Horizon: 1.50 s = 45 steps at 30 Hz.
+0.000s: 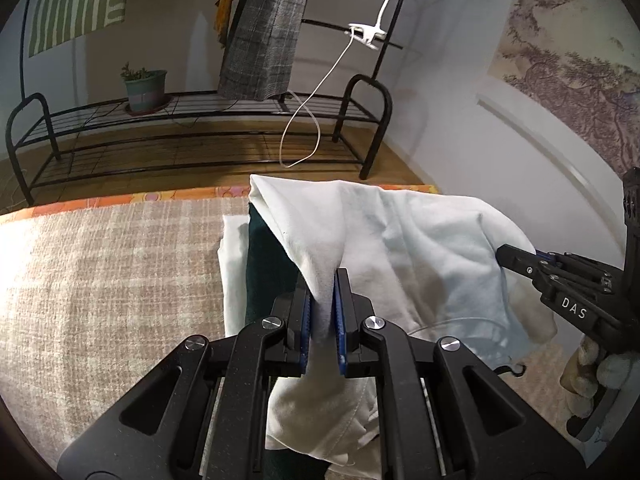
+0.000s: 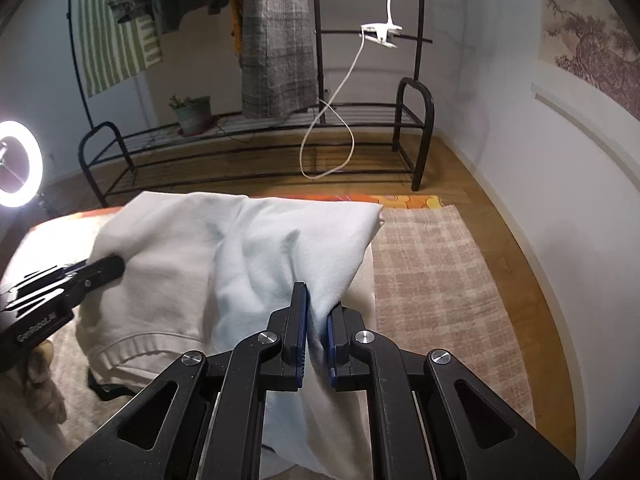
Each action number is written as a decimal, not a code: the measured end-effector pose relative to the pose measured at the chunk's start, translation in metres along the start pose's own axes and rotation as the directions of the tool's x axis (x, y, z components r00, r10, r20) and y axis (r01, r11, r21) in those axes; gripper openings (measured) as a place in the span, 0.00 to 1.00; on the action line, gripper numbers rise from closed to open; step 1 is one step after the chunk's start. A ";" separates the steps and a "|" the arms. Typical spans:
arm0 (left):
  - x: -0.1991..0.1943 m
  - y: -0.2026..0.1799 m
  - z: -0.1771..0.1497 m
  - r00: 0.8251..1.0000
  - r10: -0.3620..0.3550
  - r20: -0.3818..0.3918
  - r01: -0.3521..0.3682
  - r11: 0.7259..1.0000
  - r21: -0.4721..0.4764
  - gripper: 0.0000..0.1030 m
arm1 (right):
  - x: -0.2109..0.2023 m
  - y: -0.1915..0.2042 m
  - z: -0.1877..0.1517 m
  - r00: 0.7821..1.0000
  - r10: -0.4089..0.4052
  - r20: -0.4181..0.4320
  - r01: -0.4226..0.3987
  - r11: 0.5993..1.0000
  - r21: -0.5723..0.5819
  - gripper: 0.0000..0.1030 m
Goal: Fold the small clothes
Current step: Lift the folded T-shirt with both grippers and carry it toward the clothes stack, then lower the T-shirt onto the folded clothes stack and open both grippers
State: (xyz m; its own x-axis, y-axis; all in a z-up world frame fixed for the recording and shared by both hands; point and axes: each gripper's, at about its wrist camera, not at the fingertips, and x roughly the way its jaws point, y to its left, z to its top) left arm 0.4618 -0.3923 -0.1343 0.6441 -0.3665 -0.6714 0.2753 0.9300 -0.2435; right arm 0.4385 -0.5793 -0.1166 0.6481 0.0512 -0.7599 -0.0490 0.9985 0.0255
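A pale white-blue garment [image 1: 404,248] is held up between both grippers over the checked beige blanket [image 1: 112,264]. My left gripper [image 1: 323,276] is shut on one bunched edge of it. My right gripper [image 2: 318,304] is shut on the opposite edge of the garment [image 2: 256,248]. The right gripper also shows at the right of the left wrist view [image 1: 516,258], and the left one at the left of the right wrist view [image 2: 108,266]. A dark green cloth [image 1: 266,264] and a folded white cloth [image 1: 232,264] lie under the garment.
A black metal rack [image 1: 192,136] with a potted plant [image 1: 144,88] stands behind the bed, with clothes hanging above. A white cable [image 1: 308,120] dangles from a clip lamp. A lit ring light [image 2: 16,164] stands at the left. The white wall [image 2: 520,152] is at the right.
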 end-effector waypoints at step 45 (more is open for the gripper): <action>-0.267 0.023 -0.044 0.983 -0.020 0.184 0.000 0.994 0.108 0.09 | -0.197 0.093 -0.031 0.992 -0.027 0.125 0.017 0.996 0.083 0.08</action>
State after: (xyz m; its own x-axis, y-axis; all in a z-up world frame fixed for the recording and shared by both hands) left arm 0.2651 -0.2716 0.0086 0.7589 -0.3843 -0.5257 0.3512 0.9214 -0.1666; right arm 0.2825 -0.4971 0.0158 0.7389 0.0264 -0.6733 0.0251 0.9975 0.0667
